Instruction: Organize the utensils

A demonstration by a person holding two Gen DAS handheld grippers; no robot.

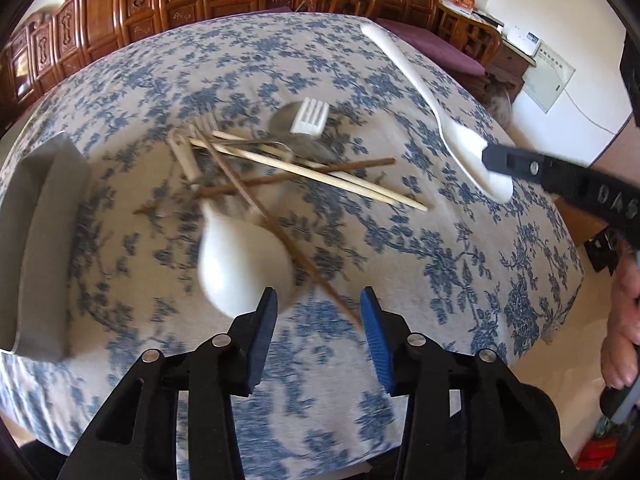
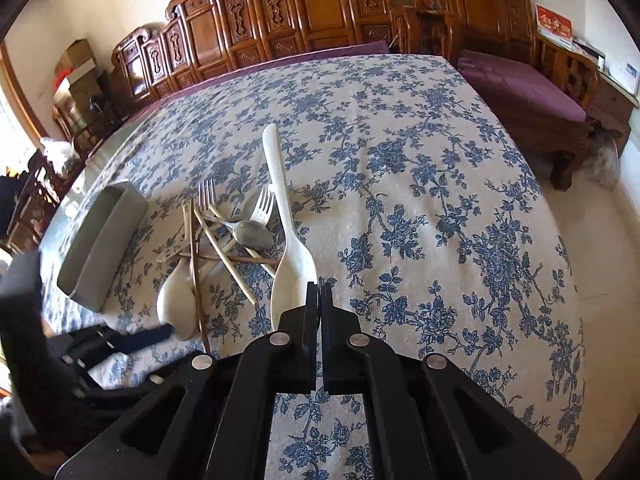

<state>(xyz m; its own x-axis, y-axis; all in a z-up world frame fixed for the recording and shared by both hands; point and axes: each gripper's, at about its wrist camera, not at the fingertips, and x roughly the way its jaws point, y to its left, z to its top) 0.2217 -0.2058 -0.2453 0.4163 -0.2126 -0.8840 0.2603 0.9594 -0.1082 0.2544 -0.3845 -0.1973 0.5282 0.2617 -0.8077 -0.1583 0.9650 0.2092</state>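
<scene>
A heap of utensils lies on the floral tablecloth (image 1: 420, 264): pale chopsticks (image 1: 320, 176), brown chopsticks (image 1: 280, 236), a metal fork (image 1: 204, 124), a white plastic fork (image 1: 310, 116) and a short white spoon (image 1: 240, 264). My left gripper (image 1: 318, 296) hovers open just in front of the heap. The near end of one brown chopstick lies between its blue pads (image 1: 376, 340), untouched. In the right wrist view my right gripper (image 2: 320, 284) is shut on the bowl edge of a long white spoon (image 2: 280, 208), beside the heap.
A grey rectangular tray (image 1: 44, 240) stands at the left of the heap. Carved wooden benches (image 2: 320, 8) with purple cushions (image 2: 520, 88) line the far side. The table's right edge drops to the floor. A person's hand (image 1: 624, 320) shows at the right.
</scene>
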